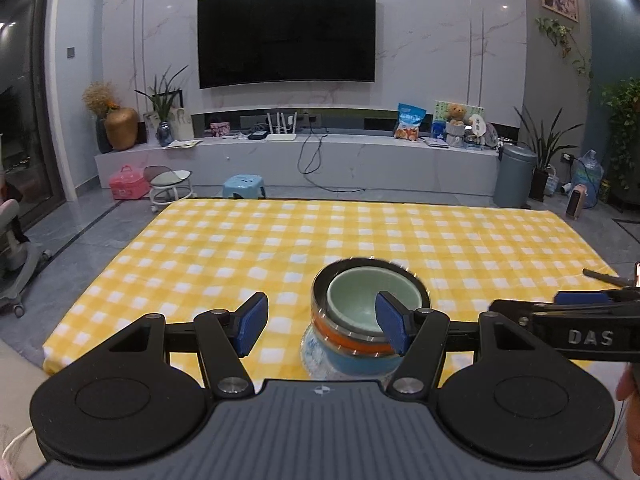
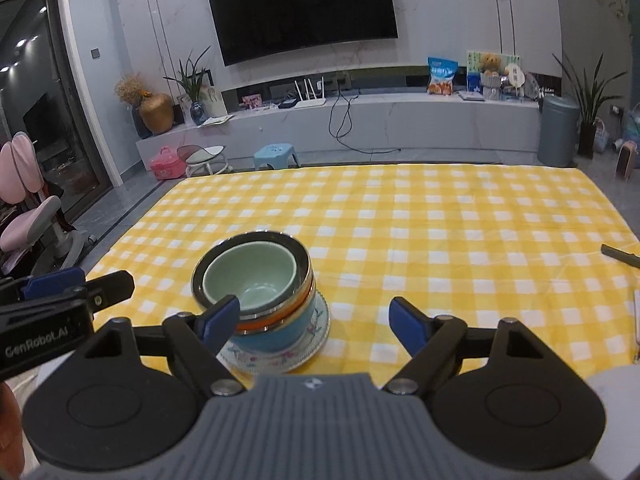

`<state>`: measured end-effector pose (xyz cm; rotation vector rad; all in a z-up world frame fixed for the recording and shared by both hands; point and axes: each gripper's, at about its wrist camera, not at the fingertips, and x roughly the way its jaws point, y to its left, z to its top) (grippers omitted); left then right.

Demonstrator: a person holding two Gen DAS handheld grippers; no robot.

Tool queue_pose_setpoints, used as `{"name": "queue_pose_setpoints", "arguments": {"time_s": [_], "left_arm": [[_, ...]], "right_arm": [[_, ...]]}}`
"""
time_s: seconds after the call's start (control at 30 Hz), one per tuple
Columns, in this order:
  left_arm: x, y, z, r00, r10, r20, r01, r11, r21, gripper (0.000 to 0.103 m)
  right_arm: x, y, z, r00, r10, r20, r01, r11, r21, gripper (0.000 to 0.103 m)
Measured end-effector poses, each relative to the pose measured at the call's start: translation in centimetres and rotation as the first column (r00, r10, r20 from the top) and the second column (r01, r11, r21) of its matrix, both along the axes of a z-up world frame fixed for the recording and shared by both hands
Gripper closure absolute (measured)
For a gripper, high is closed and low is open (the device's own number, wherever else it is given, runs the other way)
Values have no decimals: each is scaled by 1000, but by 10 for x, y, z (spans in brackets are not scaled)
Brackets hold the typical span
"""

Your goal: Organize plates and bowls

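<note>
The room's far wall is pale marble panelling carrying a wide black wall-mounted television (image 1: 286,34), above a long white low media shelf (image 1: 296,160) cluttered with a router, snack bag, teddy bear and potted plants. Grey floor tiles run in front, with a grey cylindrical bin (image 1: 513,175), a pale blue plastic stool (image 1: 243,185), a pink case (image 1: 129,182) and a small wheeled seat.

Nearer lies the tabletop under a yellow-and-white checked cloth (image 1: 304,240), mostly bare fabric with faint creases.

Close to its near edge stands the stack: a white floral-patterned plate (image 2: 280,356) at the bottom, on it a light blue bowl (image 2: 276,336), then an orange-banded steel bowl (image 2: 272,312), and nested inside a pale green ceramic bowl (image 2: 250,280).

The left tool (image 1: 324,322) has its blue pads spread apart, the stack just behind its right pad. The right tool (image 2: 314,320) is likewise spread, gripping nothing, the stack by its left pad.
</note>
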<state>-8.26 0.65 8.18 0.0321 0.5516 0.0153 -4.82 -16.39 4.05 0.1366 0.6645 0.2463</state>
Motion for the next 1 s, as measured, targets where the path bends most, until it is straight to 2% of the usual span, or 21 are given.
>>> {"name": "queue_pose_setpoints", "arguments": {"time_s": [0.13,0.33,0.6,0.83,1.0], "left_arm": [[-11,0,-16,999,29,-28,-28,999,26,23],[-19,-10,-45,998,48,-46,-44,996,81,19],[-12,-24,-73,996,-8,-87,15,997,80,19],[-4,-24,-88,990,-4,-142,15,997,72,19],[-3,-24,-90,990,-1,-141,12,997,77,19]], "right_arm": [[-24,-4,-8,999,-5,39,5,1000,-5,22],[-53,-7,-29,988,-11,152,19,999,-49,21],[-46,-7,-67,996,14,90,-8,998,-68,21],[-37,-2,-80,997,42,69,-36,996,-87,21],[-33,-3,-88,998,35,53,-31,996,-80,21]]}}
